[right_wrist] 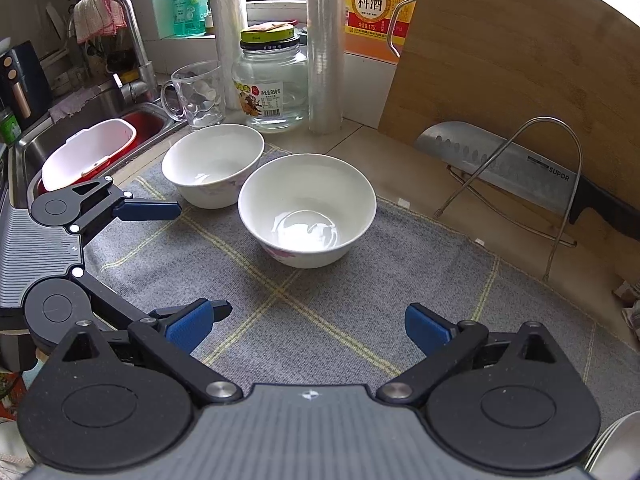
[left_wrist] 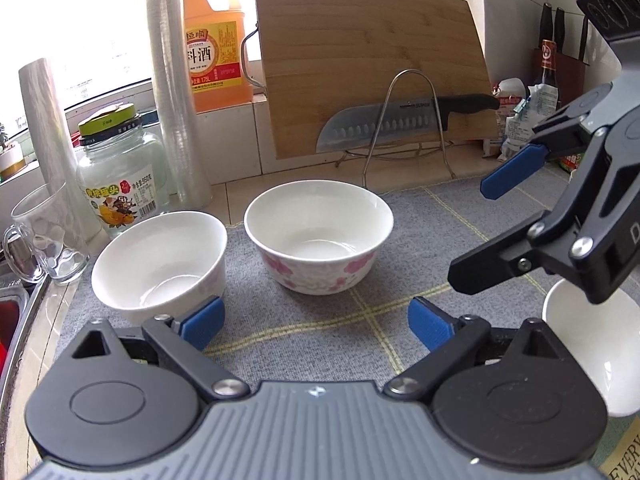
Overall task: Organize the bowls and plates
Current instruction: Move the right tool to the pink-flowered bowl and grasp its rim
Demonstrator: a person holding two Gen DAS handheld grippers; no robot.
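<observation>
- On a grey checked mat (right_wrist: 360,300) over the counter: two white bowls, both upright and empty.
- Floral bowl (left_wrist: 318,236), pink flowers on the outer wall, at 12 o'clock in the left wrist view, mid-mat.
- Plain bowl (left_wrist: 160,264), at 10 o'clock in that view, at the mat's sink-side edge; just beside the floral bowl, apart from it.
- Third white dish (left_wrist: 592,348), at 4 o'clock in the left view, partly hidden under the right gripper; shape cannot be told.
- Left gripper (left_wrist: 316,324): blue pads spread wide, nothing between them; left pad close to the plain bowl's rim, contact cannot be told.
- Right gripper (right_wrist: 306,326): pads spread wide, empty, above bare mat, floral bowl at 12 o'clock.
- Behind the bowls: glass jar (right_wrist: 272,84) with a yellow lid, glass mug (right_wrist: 198,94), two rolls of film (right_wrist: 325,48).
- At 1 to 2 o'clock in the right view: board (right_wrist: 520,60) leaning upright, knife (right_wrist: 512,168) across a wire rack (right_wrist: 560,184).
- At 9 to 10 o'clock there: sink (right_wrist: 80,120) holding a white tub (right_wrist: 86,152).
</observation>
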